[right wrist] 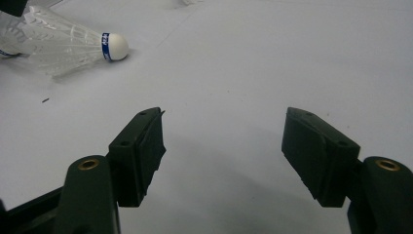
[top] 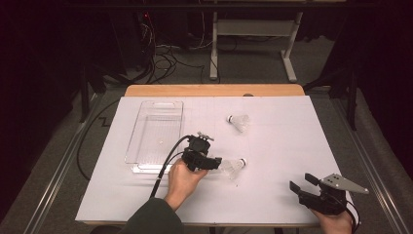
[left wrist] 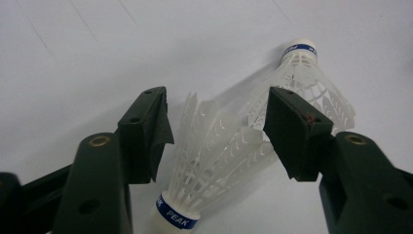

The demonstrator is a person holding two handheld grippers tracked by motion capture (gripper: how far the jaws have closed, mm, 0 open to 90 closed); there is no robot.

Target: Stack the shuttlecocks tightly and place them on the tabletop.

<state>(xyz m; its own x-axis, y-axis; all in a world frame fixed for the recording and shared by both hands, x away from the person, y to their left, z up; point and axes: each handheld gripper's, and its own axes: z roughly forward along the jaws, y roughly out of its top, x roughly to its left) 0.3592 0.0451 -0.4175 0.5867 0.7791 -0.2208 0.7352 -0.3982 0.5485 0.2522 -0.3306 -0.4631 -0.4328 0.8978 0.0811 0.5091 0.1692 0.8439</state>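
Two white feather shuttlecocks with blue bands lie skirt to skirt on the white table sheet [top: 282,146]. The nearer shuttlecock [left wrist: 204,165] has its cork toward me, and its feathers stand between the jaws of my left gripper [left wrist: 219,107], which is open around the skirt. The second shuttlecock [left wrist: 311,83] points its cork away; it also lies right of the left gripper [top: 216,162] as the shuttlecock [top: 236,166]. A third shuttlecock [top: 239,122] lies farther back. My right gripper [top: 302,181] rests open near the front right corner, with nothing between its jaws.
A clear plastic tray [top: 141,122] sits at the left of the sheet, just behind the left hand. The wooden table edge [top: 214,90] runs along the back. In the right gripper view the second shuttlecock [right wrist: 78,44] lies far left of the right gripper [right wrist: 224,126].
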